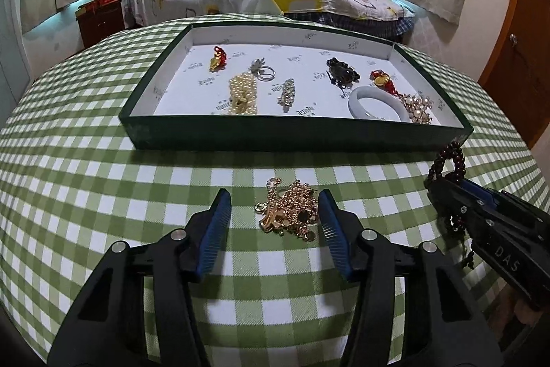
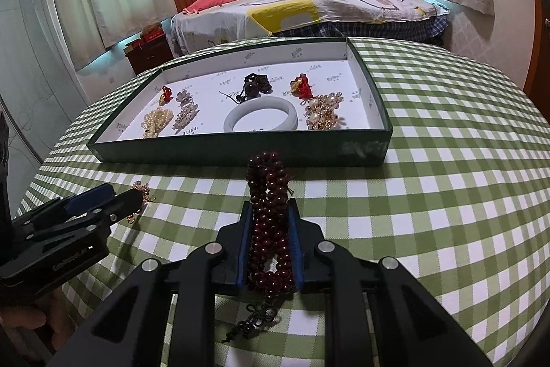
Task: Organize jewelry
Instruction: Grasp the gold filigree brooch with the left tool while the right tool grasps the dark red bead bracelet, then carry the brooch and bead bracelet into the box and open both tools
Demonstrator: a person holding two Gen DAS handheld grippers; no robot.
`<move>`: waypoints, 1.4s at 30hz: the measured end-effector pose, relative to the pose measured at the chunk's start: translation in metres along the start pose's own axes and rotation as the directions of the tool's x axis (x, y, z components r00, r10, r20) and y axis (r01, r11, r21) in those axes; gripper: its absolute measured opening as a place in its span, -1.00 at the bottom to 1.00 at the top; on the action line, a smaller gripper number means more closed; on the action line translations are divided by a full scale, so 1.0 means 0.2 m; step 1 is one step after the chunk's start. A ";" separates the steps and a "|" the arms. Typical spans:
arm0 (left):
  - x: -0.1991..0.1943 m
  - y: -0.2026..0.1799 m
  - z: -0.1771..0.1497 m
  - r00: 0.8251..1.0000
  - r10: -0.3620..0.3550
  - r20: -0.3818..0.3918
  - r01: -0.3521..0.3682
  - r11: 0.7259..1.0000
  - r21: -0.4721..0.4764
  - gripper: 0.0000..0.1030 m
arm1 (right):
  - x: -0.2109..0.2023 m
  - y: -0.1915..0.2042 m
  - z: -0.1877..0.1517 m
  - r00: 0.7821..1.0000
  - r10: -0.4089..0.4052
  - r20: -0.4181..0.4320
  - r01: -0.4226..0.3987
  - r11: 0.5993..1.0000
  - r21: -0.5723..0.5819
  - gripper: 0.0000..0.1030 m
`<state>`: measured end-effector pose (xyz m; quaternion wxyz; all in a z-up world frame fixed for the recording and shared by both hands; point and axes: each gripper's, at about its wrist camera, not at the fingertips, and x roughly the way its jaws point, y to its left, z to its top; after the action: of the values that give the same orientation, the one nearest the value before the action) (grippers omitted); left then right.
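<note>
Your left gripper (image 1: 275, 212) is spread around the gold chain pile (image 1: 288, 210) on the desk (image 1: 103, 181), pads not touching. Right gripper (image 2: 268, 229) pinches dark-red bead bracelet (image 2: 268, 195). Green tray (image 1: 240, 135) w/ jewelry just ahead; open cloth either side.

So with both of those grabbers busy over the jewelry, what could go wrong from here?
1. The gold chain is a tangled heap between the open jaws of the left gripper; they may catch only a loop, leaving the rest to dangle or drop.
2. The dark red beads stick out of the right gripper with a tassel hanging below; it could snag the green box rim.
</note>
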<state>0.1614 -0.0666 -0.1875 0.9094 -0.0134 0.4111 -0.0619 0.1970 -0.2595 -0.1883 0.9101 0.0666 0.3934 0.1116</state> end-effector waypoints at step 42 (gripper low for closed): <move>-0.25 0.04 0.11 0.987 -0.057 0.153 0.054 0.998 0.024 -0.71 | -0.12 0.04 0.06 0.995 0.013 0.102 -0.012 1.000 -0.004 -0.60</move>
<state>0.1465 -0.0534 -0.1362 0.9364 -0.0204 0.3386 -0.0902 0.1888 -0.2588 -0.1608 0.9284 0.0732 0.3459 0.1143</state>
